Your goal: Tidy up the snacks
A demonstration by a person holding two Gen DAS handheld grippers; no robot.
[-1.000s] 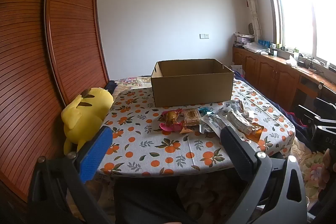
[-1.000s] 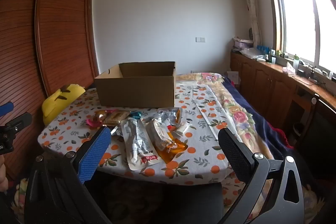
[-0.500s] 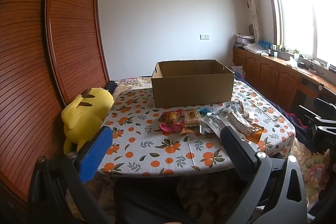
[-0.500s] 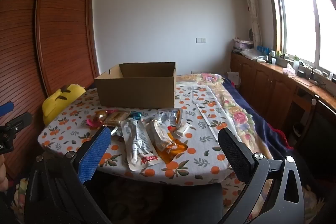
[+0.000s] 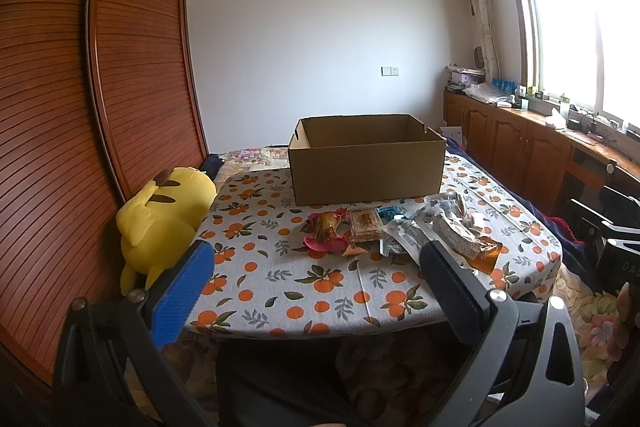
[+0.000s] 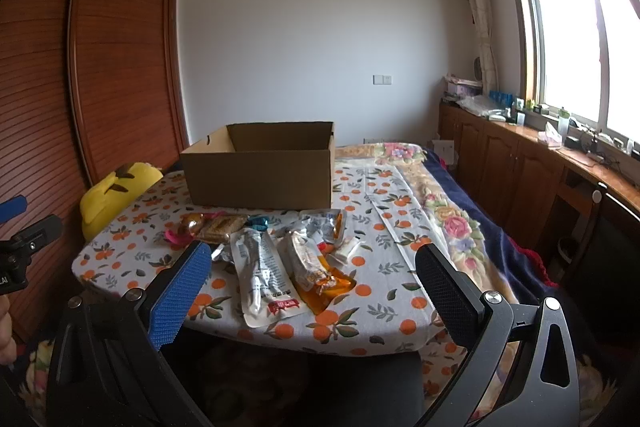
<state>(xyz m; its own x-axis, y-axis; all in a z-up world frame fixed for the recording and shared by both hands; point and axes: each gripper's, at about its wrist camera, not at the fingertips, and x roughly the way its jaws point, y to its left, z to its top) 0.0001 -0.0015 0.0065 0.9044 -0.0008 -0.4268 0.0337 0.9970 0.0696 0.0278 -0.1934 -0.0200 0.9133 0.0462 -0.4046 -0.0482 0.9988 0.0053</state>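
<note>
An open cardboard box [image 5: 366, 167] [image 6: 260, 171] stands on a table with an orange-print cloth [image 5: 280, 279] [image 6: 384, 291]. Several snack packets lie in front of it: a pink-wrapped one [image 5: 326, 233], a brown bar [image 5: 364, 225] [image 6: 218, 225], a long silver pouch [image 6: 262, 273], and an orange packet [image 6: 320, 275] [image 5: 476, 251]. My left gripper [image 5: 316, 271] is open and empty, before the table's near edge. My right gripper [image 6: 312, 271] is open and empty, also short of the table, facing the silver and orange packets.
A yellow plush toy [image 5: 164, 215] [image 6: 116, 187] leans at the table's left side against a wooden slatted wardrobe [image 5: 80, 127]. Wooden cabinets [image 6: 520, 167] run under the window on the right. A floral bedspread [image 6: 452, 223] lies right of the cloth.
</note>
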